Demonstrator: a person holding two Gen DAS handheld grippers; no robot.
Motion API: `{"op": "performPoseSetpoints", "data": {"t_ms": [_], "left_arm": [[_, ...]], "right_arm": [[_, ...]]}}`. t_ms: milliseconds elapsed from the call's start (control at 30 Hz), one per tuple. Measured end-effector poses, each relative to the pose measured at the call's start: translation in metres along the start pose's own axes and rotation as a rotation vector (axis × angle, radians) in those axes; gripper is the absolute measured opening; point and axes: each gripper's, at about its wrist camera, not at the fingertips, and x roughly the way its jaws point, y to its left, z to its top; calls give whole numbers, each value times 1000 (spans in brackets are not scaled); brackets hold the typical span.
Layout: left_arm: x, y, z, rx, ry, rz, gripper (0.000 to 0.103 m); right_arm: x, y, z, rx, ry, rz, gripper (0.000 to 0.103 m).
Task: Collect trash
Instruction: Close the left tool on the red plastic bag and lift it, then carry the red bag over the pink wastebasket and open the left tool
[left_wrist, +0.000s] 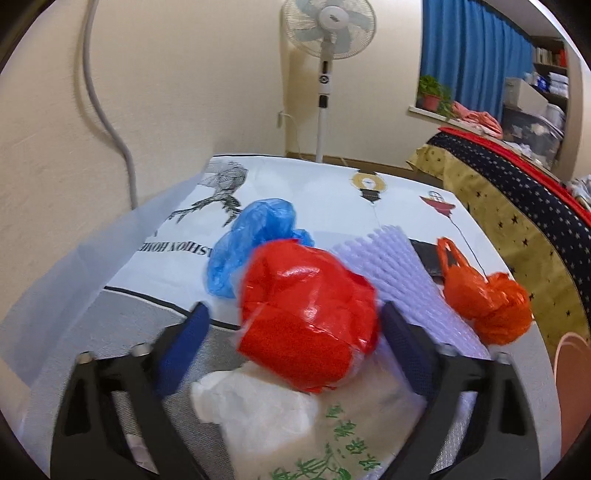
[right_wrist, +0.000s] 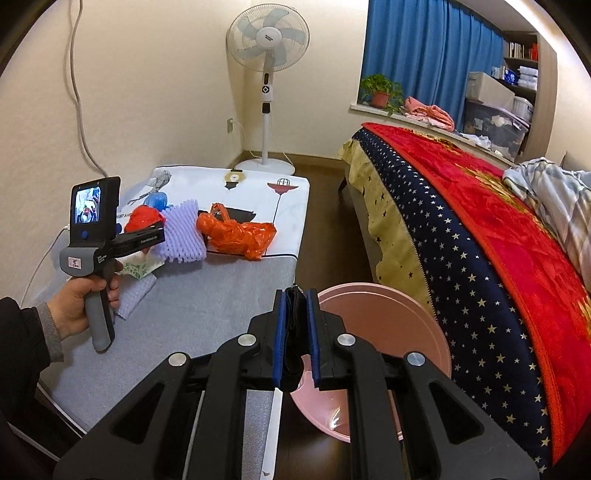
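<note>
Two Grippers, One Red Wad Between Spread Fingers

Two grippers in play over a low table (right_wrist: 207, 295) with a grey cloth and a printed white cover. Left gripper (left_wrist: 295, 314) spread wide, blue-padded fingers (left_wrist: 184, 343) on either side of a crumpled red plastic bag (left_wrist: 306, 314); right edge of the wad looks close to the right finger, left finger clearly apart from it, so not clamped. Whether the wad hangs in the air or rests on the pile below cannot be told from the blurred left view. Under the red bag, a white plastic bag with green print (left_wrist: 295, 424) on the grey cloth. Beyond the red bag, a crumpled blue bag (left_wrist: 255, 243); right of it, a lilac foam fruit net (left_wrist: 399, 273); further right, an orange bag (left_wrist: 484, 302) lying on the white cover.

Right gripper (right_wrist: 295, 325) nearly closed, pinching a thin black item (right_wrist: 294, 332) between its blue pads; what the item is cannot be made out. Poised above the rim of a pink basin (right_wrist: 406, 332) on the floor between table and bed (right_wrist: 480, 236). Left hand (right_wrist: 85, 299) around its gripper's handle, seen from the right view. Standing fan (right_wrist: 267, 55) behind the table, by the wall.
</note>
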Motion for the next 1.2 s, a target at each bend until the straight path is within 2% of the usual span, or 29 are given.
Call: {"op": "performPoseSetpoints", "data": {"t_ms": [100,233,400,600,767,900,1033,1200], "left_arm": [[-3,-3,0,9,-14,-28,70],[-8,-2,1,17,-22,-28,69],[-30,8,20,-32,-49,-35,68],[-88,8,50,-6,-107,-15,68],[-153,2,56,37,-125,-47,68],[-199,-6,41,68,-115,-87,68],[-239,-17,1,93,-91,-138,68],[-255,-28,-46,119,-62,-166,68]], "right_arm": [[1,0,0,-6,-1,-3,12],[2,0,-1,-16,-3,-9,12],[-1,-2,1,-10,-25,2,12],[-19,0,7,-10,-92,19,12],[-38,-4,11,2,-152,43,12],[-53,-10,7,20,-175,79,12],[-66,-16,-3,51,-165,128,12],[-79,-25,-17,57,-158,129,12]]}}
